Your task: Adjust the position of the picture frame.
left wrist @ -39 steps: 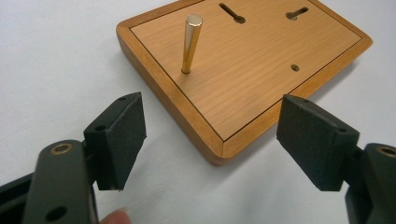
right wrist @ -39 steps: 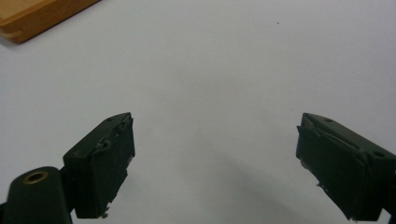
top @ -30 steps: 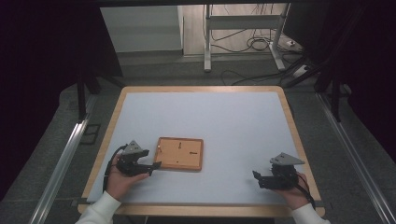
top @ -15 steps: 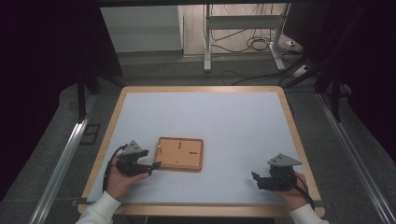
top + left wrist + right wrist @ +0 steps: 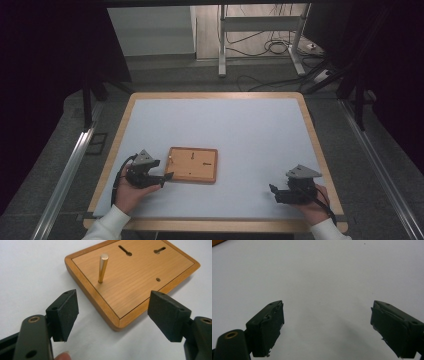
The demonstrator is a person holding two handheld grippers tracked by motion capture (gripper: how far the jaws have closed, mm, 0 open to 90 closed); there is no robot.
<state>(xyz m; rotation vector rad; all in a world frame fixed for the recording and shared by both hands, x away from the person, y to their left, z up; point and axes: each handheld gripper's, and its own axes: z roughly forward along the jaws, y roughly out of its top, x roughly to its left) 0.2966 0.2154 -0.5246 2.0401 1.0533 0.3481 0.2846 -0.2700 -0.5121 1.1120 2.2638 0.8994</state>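
Little changed over the last second: left gripper (image 5: 162,178) parked at the wooden board's (image 5: 193,164) near-left corner with jaws spread wide and empty, right gripper (image 5: 273,191) shifted slightly leftward along the table's (image 5: 240,125) near edge, also spread and empty, well apart from the board; judged from that, grasp not yet begun, corner lined up between the left jaws. Board flat on the white tabletop left of centre, rounded-edge frame, light oak grain, two keyhole slots, one small hole, brass pin (image 5: 102,267) standing slightly tilted
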